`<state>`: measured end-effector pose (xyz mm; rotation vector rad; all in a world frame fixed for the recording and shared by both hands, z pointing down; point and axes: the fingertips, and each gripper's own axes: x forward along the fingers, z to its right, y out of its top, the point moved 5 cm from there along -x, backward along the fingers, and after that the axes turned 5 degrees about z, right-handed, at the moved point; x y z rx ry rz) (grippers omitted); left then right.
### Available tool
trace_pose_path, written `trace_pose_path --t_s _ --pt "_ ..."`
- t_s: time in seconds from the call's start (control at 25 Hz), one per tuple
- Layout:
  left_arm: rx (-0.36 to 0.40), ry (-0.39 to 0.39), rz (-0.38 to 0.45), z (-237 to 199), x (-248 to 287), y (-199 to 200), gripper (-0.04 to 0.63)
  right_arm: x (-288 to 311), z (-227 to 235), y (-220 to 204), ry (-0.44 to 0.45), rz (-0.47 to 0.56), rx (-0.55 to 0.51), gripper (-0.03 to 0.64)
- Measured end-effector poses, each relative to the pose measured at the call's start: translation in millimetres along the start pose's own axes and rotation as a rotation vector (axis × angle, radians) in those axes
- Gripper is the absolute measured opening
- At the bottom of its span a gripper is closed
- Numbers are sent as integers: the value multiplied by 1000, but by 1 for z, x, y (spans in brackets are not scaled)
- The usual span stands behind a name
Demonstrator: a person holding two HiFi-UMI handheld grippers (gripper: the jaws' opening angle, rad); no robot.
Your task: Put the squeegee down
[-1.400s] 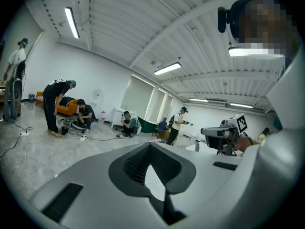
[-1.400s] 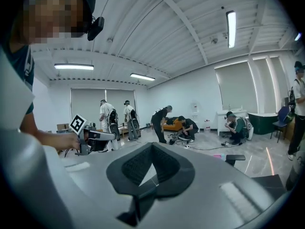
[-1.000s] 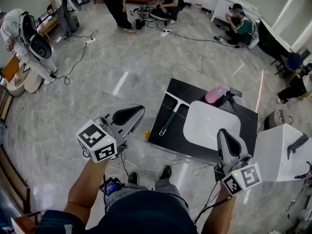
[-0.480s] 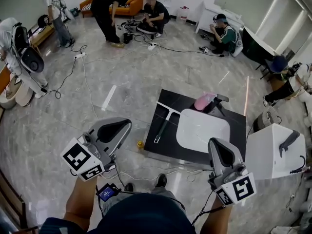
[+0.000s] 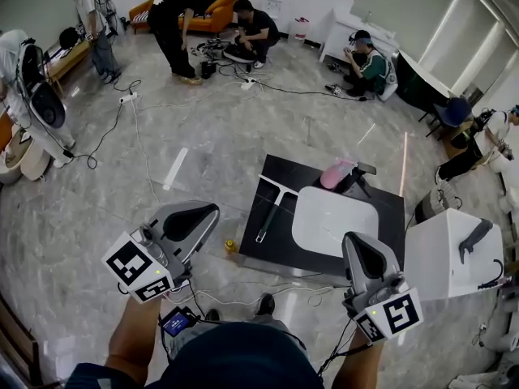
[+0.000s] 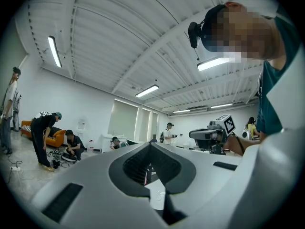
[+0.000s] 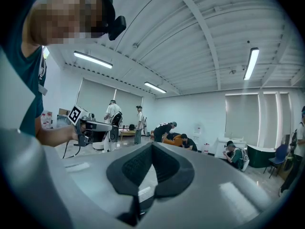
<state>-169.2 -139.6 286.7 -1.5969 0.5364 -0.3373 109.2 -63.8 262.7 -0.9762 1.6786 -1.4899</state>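
The left gripper [image 5: 209, 212] and right gripper [image 5: 359, 252], shut and empty, are lifted nearer; the squeegee [image 5: 272, 207] is already laid on the black mat [image 5: 266, 243]

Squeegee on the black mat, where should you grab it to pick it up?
Probably its long thin handle, near the middle, coming straight down from above with jaws across it. The squeegee lies flat on the black mat, wide blade at the far end, with a white basin close on its right.
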Motion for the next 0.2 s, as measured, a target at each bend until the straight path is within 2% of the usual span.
trace_pose_path --t_s 0.2 --pt "-5 -10 -2 -6 0 -2 5 8 -2 0 2 -6 -3 6"
